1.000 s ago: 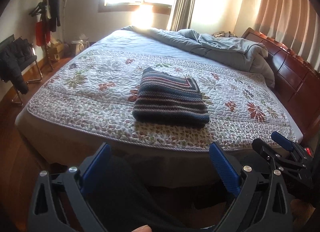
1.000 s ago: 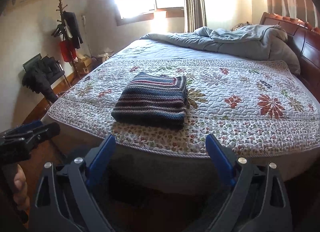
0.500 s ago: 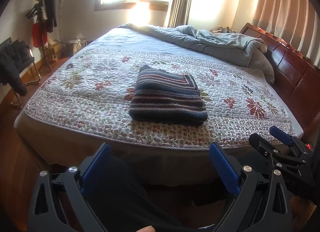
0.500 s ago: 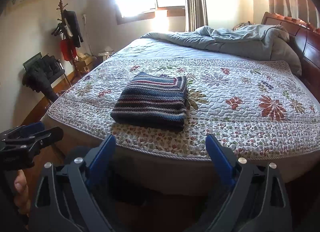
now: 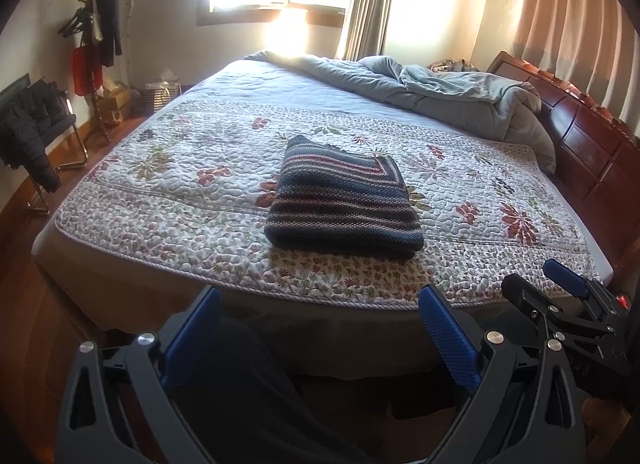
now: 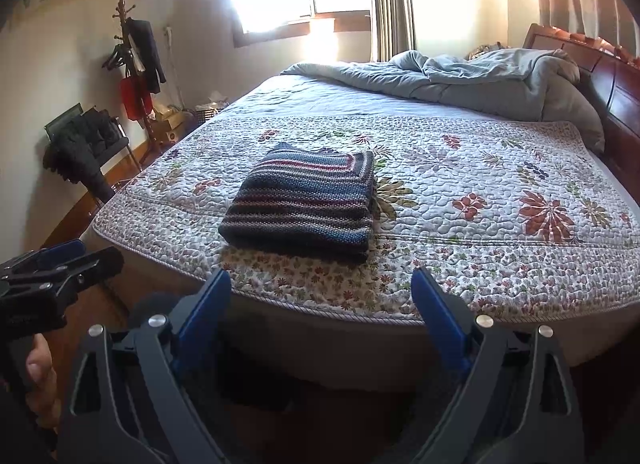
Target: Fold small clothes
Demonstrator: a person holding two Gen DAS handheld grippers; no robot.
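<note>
Left gripper [image 5: 320,328] is spread wide with nothing between its blue pads, hanging off the foot of the bed, below the level of the mattress edge. Right gripper [image 6: 320,304] is the same deal: jaws wide apart, empty, sitting just to the right of the other one. Each shows up at the edge of the other's view.

The striped knit sweater [image 5: 344,203] is lying on the floral quilt [image 5: 160,183], near the foot edge of the bed, already folded into a thick, tidy rectangle. It's up and ahead of both grippers, well apart from them, roughly centered for the left one and a bit left of center for the right one. Nothing is touching it.

Handling-wise, my guess is it's soft, floppy and chunky, fairly light, with a grippy knit surface, so slipping isn't the worry. The worry is the layers sliding apart if you only pinch the top one. If it needs another fold or a move, I'd grab the two near corners along the rounded fold edge, one gripper each, and bite through all the layers at once. The quilt is puffy, so it's easy to pinch that along with it.

The grey duvet [image 5: 460,95] is bunched up by the headboard, out of the way.
</note>
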